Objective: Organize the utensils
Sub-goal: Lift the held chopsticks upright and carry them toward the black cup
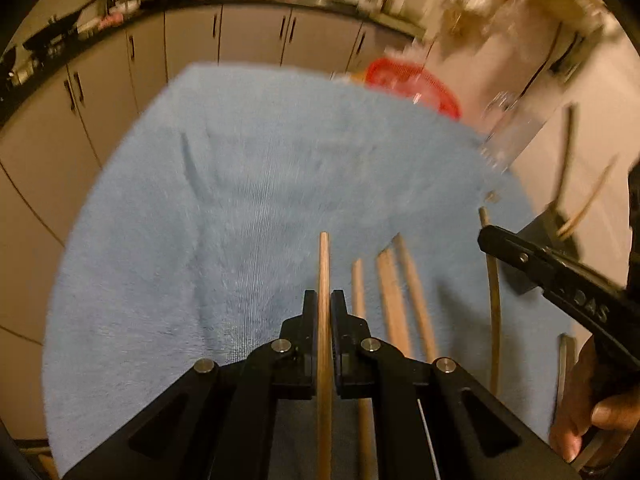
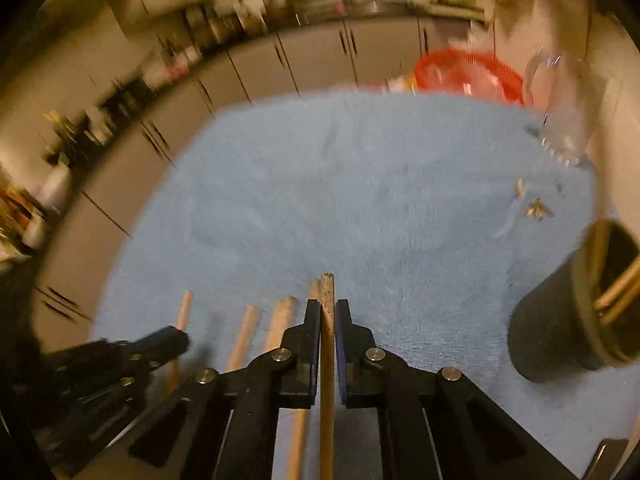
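My left gripper (image 1: 324, 300) is shut on a wooden utensil handle (image 1: 324, 264) that points forward over the blue towel (image 1: 240, 200). Several more wooden handles (image 1: 394, 300) lie on the towel just to its right. My right gripper (image 2: 328, 308) is shut on another wooden handle (image 2: 327, 288); it also shows at the right of the left wrist view (image 1: 520, 256). A dark holder cup (image 2: 576, 304) with wooden utensils (image 2: 618, 292) inside stands at the right. The left gripper appears at the lower left of the right wrist view (image 2: 160, 344).
A clear glass jug (image 2: 560, 108) and a red basket (image 2: 468, 76) stand at the towel's far right. Small debris bits (image 2: 536, 208) lie near the jug. Kitchen cabinets (image 1: 248, 36) run behind the table. A metal utensil (image 1: 562, 364) lies at the right edge.
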The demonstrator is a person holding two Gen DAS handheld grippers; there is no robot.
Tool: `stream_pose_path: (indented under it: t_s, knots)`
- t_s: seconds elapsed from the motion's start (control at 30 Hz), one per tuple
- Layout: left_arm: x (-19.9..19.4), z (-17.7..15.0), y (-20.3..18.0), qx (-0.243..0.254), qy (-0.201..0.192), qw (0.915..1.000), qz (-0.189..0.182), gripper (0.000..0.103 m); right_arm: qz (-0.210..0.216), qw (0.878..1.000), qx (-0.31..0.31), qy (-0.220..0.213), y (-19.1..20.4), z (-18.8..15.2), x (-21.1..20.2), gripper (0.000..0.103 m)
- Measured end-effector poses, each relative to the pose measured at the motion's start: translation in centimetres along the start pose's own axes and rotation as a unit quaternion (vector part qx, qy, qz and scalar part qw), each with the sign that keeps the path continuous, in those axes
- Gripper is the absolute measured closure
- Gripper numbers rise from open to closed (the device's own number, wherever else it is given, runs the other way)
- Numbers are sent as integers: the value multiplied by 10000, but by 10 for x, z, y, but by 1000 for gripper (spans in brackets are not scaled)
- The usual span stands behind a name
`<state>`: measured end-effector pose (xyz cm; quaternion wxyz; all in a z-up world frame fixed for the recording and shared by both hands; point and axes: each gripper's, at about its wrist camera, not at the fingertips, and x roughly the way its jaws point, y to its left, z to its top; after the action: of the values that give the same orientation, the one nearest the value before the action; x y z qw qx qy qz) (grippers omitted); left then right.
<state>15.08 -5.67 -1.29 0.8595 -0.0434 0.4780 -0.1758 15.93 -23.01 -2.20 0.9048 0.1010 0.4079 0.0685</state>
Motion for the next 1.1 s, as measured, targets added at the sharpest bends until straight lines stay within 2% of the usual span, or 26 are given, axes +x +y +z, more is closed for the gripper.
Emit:
stream_pose_path:
  t_s: [0.1,0.2,0.33,0.47,0.67,0.73,0.87,1.1]
  knots:
    - [-40,-2,-7,51,-514,9986,-105,97,159,9974,-144,-685,6,-10,-49,95]
    - [-72,-9,-16,114,-882,9960,-59,97,327,9913,-170,-1265,10,-22,-93,95]
    - [-98,-16,-19,102,-1085,9939,-150,97,393,9832,-151,-1778,17,-39,-131,95]
    - [-114,-25,-27,136,-1160,9930,-155,97,414,9693,-194,-2417,23,-57,-167,95]
    - [-125,-28,-36,223,-1195,9924,-183,97,381,9571,-128,-2868,23,-61,-192,96]
    - [-126,-27,-37,254,-1198,9922,-211,97,184,9569,-226,-2891,24,-62,-189,96]
    - [-130,-29,-44,307,-1220,9917,-250,97,277,9588,-27,-2826,12,-68,-178,96]
    - [-128,-30,-47,333,-1185,9921,-253,97,-548,9338,-338,-3519,18,-81,-165,96]
